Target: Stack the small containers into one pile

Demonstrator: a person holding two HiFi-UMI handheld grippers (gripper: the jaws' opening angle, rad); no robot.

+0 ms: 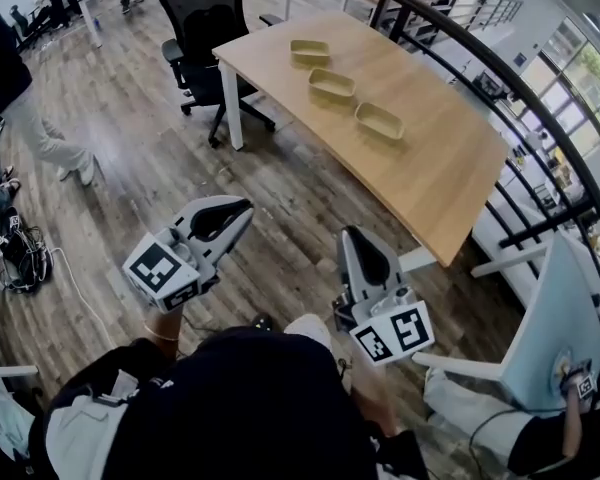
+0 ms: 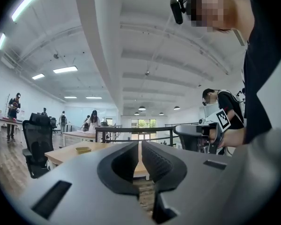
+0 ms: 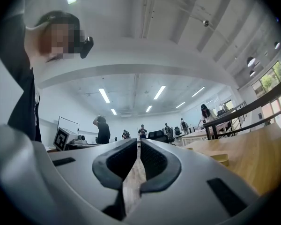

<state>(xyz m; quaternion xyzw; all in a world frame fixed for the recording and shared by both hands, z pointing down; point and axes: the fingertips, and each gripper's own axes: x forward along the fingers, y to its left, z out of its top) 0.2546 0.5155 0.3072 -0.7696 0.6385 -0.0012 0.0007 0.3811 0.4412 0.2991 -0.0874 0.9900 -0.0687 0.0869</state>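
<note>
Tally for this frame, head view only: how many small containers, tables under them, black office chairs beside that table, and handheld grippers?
small containers: 3
wooden table: 1
black office chair: 1
grippers, left gripper and right gripper: 2
Total: 7

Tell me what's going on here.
A person stands a little way off from the wooden table, holding a gripper in each hand. The left gripper and the right gripper are both shut and hold nothing. Three small containers lie apart in a row on the table: the far container, the middle container and the near container. None is stacked yet.
</note>
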